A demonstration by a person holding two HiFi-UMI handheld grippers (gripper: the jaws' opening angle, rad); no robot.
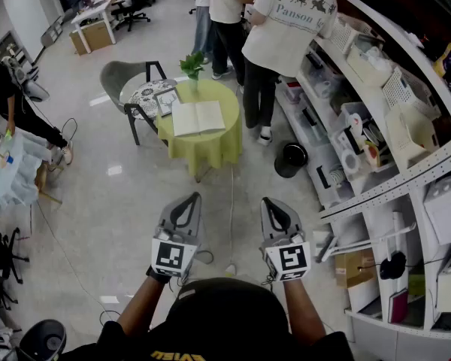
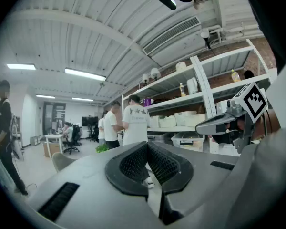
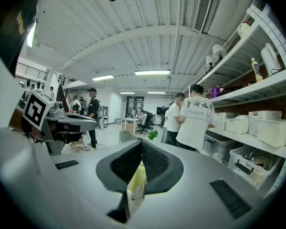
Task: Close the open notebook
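Two empty tools, left gripper (image 1: 186, 201) and right gripper (image 1: 269, 203), held level side by side, jaws pressed together. One open notebook (image 1: 198, 117) and one plant (image 1: 192, 66) on one green table (image 1: 210, 150).

Glossy floor (image 1: 135, 194), matt paper notebook (image 1: 198, 117)

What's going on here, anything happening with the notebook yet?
A person holds the left gripper and right gripper out in front, both shut and empty. The open notebook lies on the round green-covered table well ahead of them, by a small plant. Nothing is touching it; closing hasn't begun.
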